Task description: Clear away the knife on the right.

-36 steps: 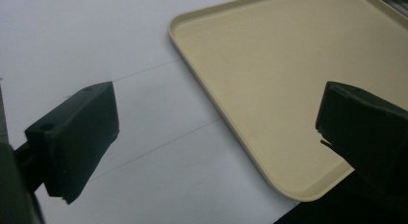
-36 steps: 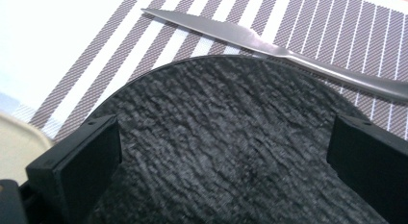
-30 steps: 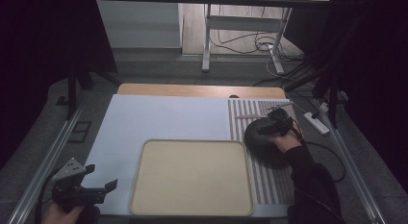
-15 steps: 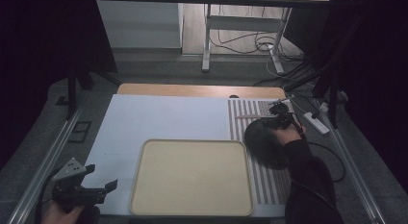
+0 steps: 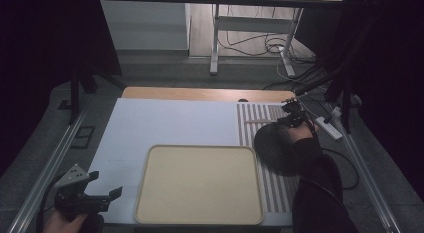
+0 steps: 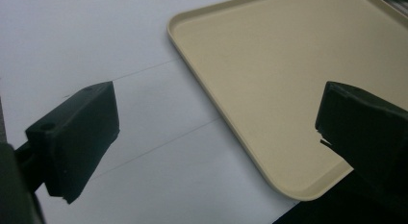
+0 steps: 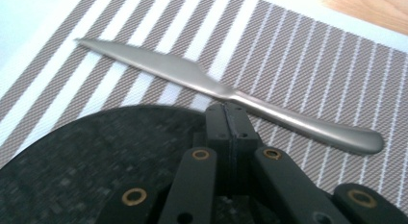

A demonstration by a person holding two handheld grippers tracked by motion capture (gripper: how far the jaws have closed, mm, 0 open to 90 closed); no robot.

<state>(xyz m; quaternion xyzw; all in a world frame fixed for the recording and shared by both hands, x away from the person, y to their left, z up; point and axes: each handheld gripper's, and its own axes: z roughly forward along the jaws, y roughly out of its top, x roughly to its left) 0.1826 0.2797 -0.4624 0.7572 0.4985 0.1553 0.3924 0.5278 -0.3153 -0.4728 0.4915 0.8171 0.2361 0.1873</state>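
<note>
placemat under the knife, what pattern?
Grey-and-white striped woven placemat; clearest in the right gripper view.

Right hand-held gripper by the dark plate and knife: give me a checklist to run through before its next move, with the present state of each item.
1. Right hand-held gripper jaws: closed together, nothing visible between them. Ok if a pick is next only once it opens; not ok as it stands.
2. Knife lies flat on the striped placemat, just beyond the jaw tips, uncovered. Ok.
3. Jaw tips touching the knife or apart: cannot tell.
4. Dark plate sits on the placemat, under the gripper; whether the gripper rests on it: cannot tell.
5. Beige tray has open room for placing. Ok.
6. Left hand-held gripper open, at the table's near left corner, away from the right one. Ok.
</note>
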